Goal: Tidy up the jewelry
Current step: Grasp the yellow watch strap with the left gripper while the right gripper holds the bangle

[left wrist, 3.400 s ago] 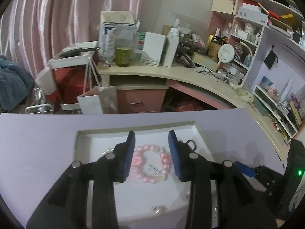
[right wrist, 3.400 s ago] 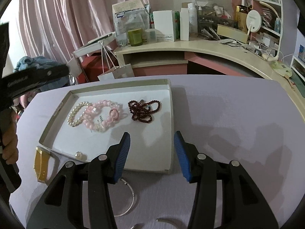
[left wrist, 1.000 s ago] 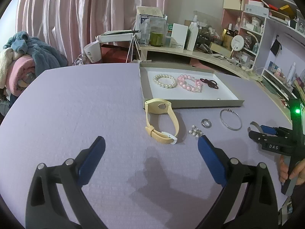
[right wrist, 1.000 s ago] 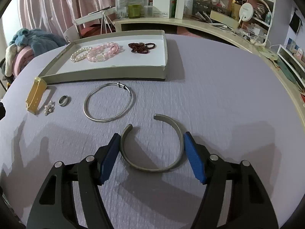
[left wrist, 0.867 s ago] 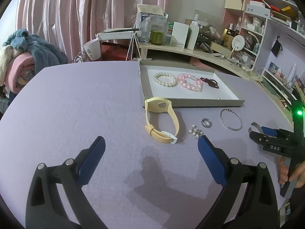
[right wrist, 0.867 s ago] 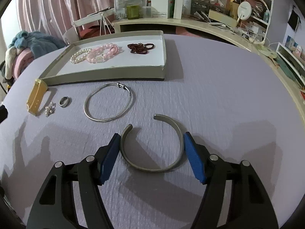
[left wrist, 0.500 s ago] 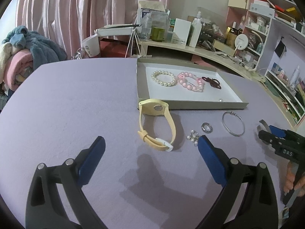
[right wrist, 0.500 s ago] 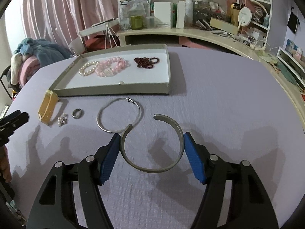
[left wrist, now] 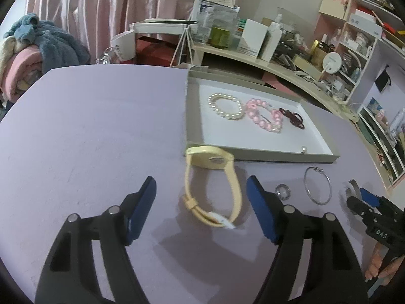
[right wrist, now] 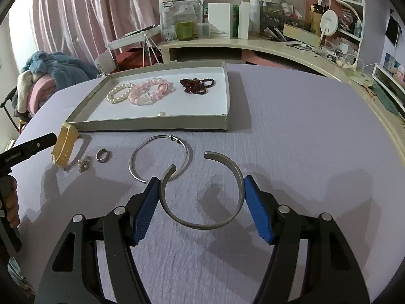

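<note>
My right gripper is shut on an open silver cuff bangle, held just above the purple table. My left gripper is open, its blue pads either side of a yellow watch strap lying on the table. A shallow grey tray holds a pearl bracelet, a pink bead bracelet, a dark red bead bracelet and one loose pearl. In front of the tray lie a thin silver hoop bangle, a silver ring and a small pearl cluster.
The purple table stretches to the right of the tray. Behind it stands a cluttered curved desk with boxes and bottles. A pile of blankets sits at the left, and shelves at the right.
My left gripper has moved forward to the yellow strap and narrowed around it. My right gripper still holds the cuff bangle and has lifted it slightly towards the tray.
</note>
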{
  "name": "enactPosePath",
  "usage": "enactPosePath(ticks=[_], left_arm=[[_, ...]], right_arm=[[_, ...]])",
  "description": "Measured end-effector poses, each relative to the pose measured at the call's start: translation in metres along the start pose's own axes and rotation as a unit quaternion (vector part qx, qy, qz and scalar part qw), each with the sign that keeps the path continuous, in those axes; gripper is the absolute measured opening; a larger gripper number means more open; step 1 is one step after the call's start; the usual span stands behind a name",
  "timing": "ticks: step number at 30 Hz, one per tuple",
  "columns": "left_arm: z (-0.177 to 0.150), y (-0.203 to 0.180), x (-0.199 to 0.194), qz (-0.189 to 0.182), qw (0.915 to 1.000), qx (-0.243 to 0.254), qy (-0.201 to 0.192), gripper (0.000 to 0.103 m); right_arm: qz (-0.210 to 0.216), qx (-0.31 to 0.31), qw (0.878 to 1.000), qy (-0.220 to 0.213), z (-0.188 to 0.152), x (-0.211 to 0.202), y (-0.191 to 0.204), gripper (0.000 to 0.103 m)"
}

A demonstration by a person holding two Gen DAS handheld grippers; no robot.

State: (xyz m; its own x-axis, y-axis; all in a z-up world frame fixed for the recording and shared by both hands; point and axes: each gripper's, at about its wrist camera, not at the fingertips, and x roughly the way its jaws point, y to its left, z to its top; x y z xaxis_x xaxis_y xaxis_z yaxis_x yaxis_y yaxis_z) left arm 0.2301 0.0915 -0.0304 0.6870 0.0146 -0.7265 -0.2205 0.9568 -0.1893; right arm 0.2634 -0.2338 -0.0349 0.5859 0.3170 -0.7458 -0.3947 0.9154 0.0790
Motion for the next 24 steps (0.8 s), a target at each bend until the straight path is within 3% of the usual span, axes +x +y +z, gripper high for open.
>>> enactPosePath(ticks=[10,11,12,15,24], left_arm=[[0.009,-0.021,0.027,0.031,0.9991,0.026,0.014,0.081],[0.009,-0.021,0.03,0.031,0.999,0.026,0.016,0.078],[0.009,-0.021,0.031,0.031,0.999,0.026,0.018,0.065],[0.008,-0.019,0.034,0.031,0.9989,0.025,0.026,0.044],[0.006,-0.014,0.008,0.017,0.9995,0.028,0.005,0.041]], right_arm=[[0.002,0.002,1.0,0.003,0.0,0.003,-0.002,0.068],[0.003,0.002,1.0,0.002,0.001,0.003,-0.001,0.068],[0.003,0.003,1.0,0.002,0.001,0.003,-0.001,0.068],[0.003,0.003,1.0,0.001,0.003,0.003,0.0,0.068],[0.012,-0.002,1.0,-0.015,0.009,-0.009,0.012,0.068]])
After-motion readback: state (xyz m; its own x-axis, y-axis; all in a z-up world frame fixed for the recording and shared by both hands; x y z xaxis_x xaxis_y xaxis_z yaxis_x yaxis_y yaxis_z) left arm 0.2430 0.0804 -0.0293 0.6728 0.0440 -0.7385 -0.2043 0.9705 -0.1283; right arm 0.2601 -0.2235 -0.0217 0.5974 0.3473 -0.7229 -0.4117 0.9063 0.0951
